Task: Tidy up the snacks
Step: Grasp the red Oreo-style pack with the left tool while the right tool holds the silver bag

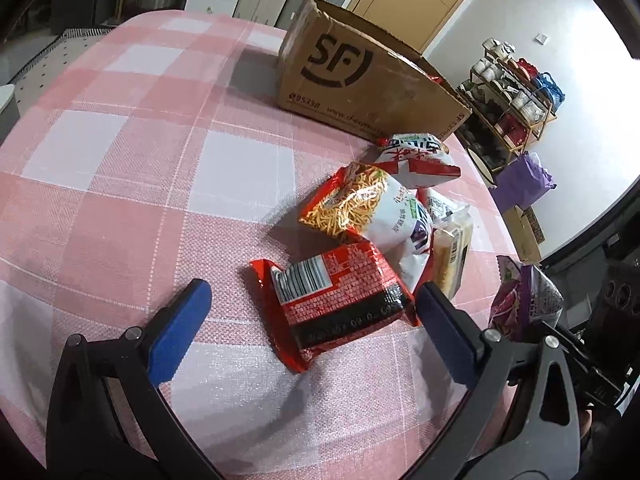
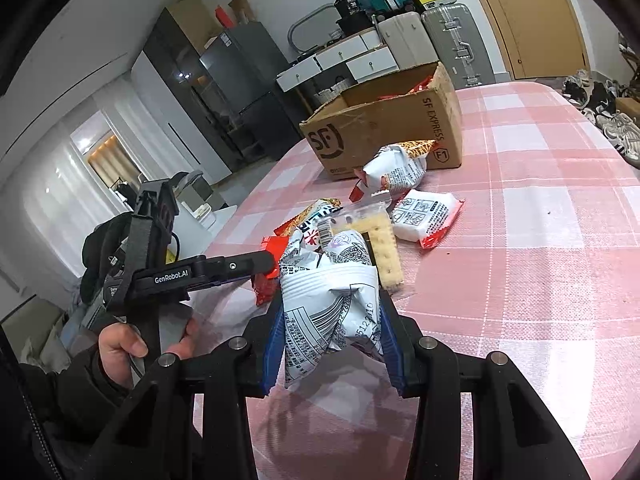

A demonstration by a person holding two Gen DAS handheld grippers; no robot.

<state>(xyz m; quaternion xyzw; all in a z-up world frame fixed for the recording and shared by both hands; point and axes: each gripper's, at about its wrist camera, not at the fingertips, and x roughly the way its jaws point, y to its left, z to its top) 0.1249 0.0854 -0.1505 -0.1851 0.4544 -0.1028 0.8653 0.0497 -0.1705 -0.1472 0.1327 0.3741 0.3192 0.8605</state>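
Note:
My left gripper (image 1: 312,300) stands open just above the pink checked table, its blue pads either side of a red snack pack (image 1: 340,300) with a barcode label. Behind that pack lie a noodle-snack bag (image 1: 360,204), a white and red bag (image 1: 416,156) and a clear cracker pack (image 1: 452,248). My right gripper (image 2: 330,320) is shut on a crumpled white and purple snack bag (image 2: 332,304), held above the table; the same bag shows at the right in the left wrist view (image 1: 520,300). An open SF cardboard box (image 2: 384,128) stands at the back with red packets inside.
A white and red pack (image 2: 426,216) lies apart to the right of the pile. A person's hand (image 2: 120,344) holds the left gripper's handle. A shelf of cups (image 1: 512,92) and a purple bag (image 1: 524,180) stand beyond the table edge. Suitcases and drawers line the far wall.

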